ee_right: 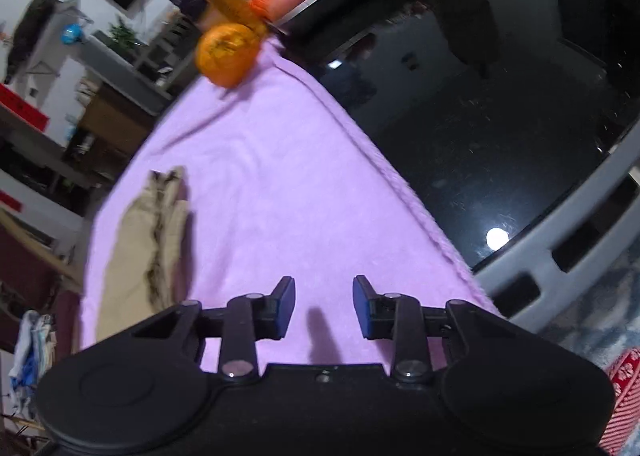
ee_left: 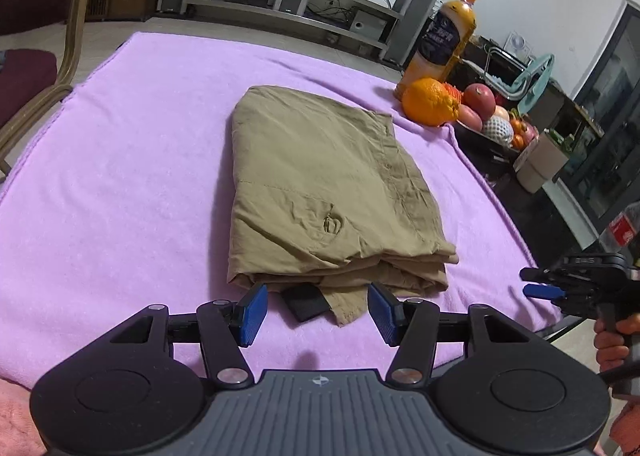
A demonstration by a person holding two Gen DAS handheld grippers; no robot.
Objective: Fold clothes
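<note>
Trousers are lying folded mid-blanket; we are holding left gripper and right gripper apart, empty; we are advising squaring the near edge.

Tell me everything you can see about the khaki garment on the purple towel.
The khaki garment looks like thin, wrinkled woven cloth, folded into a layered, roughly rectangular stack. A buttoned pocket shows on its top face, and a black strip and a loose flap stick out of the near edge. It lies flat on the purple towel, apart from the orange at the far right. The left tongs stand open just before its near edge, gripping nothing.
</note>
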